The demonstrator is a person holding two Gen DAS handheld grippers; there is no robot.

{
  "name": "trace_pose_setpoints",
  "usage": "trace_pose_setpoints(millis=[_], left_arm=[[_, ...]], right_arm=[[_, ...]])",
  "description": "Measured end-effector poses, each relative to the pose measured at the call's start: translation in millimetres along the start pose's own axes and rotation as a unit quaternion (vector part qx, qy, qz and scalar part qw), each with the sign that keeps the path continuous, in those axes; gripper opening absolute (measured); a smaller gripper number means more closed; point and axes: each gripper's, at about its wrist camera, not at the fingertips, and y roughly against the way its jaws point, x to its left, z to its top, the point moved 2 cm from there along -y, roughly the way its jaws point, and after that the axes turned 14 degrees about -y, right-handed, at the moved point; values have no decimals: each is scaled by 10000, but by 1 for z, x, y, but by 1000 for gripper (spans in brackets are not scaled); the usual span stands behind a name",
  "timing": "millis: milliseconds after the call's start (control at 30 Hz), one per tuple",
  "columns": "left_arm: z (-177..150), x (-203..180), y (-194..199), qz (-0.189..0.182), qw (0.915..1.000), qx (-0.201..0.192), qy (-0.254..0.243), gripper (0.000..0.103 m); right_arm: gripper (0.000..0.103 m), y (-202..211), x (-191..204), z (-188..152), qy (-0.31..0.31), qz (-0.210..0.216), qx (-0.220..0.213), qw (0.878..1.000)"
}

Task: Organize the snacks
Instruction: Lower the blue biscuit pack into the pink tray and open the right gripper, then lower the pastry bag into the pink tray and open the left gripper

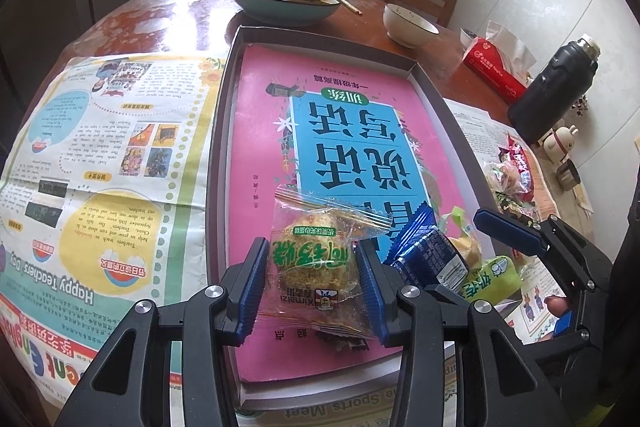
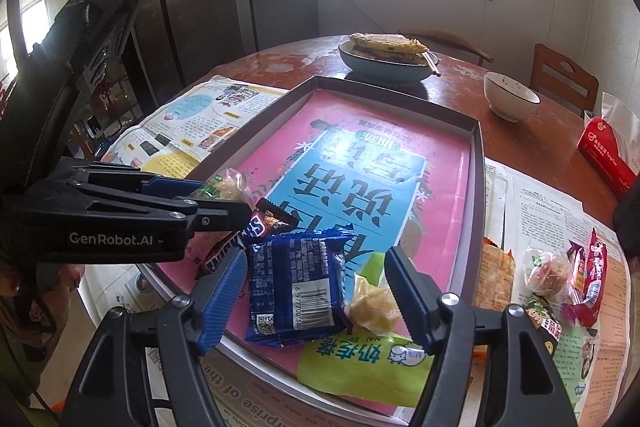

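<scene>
left claw [image 1: 312,277] clamped on clear cake pack [image 1: 316,259] | light, crinkly, crushable; grip mid-body | right claw [image 2: 316,297] open astride blue pack [image 2: 294,287], not pinching

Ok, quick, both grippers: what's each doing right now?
Left gripper: shut on the clear-wrapped snack.
Right gripper: open, around the blue packet, not gripping.

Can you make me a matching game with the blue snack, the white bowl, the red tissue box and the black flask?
Things:
1. blue snack
2. white bowl
3. red tissue box
4. black flask

Places:
A. standing at the table's right edge
B. lying in the tray between the right gripper's open fingers
C. lying just left of the flask
D. beside the plate of food

Pairs: 1-B, 2-D, 3-C, 4-A
</scene>
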Motion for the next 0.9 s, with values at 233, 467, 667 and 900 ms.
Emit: trace_pose_setpoints(millis=[233, 467, 667, 900], left_arm=[[4, 3, 17, 0, 9993, -313, 189, 59], [7, 1, 27, 82, 9989, -428, 152, 62], [8, 0, 31, 112, 9985, -496, 196, 74], [12, -4, 36, 178, 9979, -602, 187, 75]], right_arm=[[78, 8, -1, 2, -15, -7, -155, 9999], [79, 13, -1, 3, 2, 2, -207, 9998], [86, 18, -2, 2, 3, 9, -274, 9996], [88, 24, -5, 3, -49, 40, -373, 9993]])
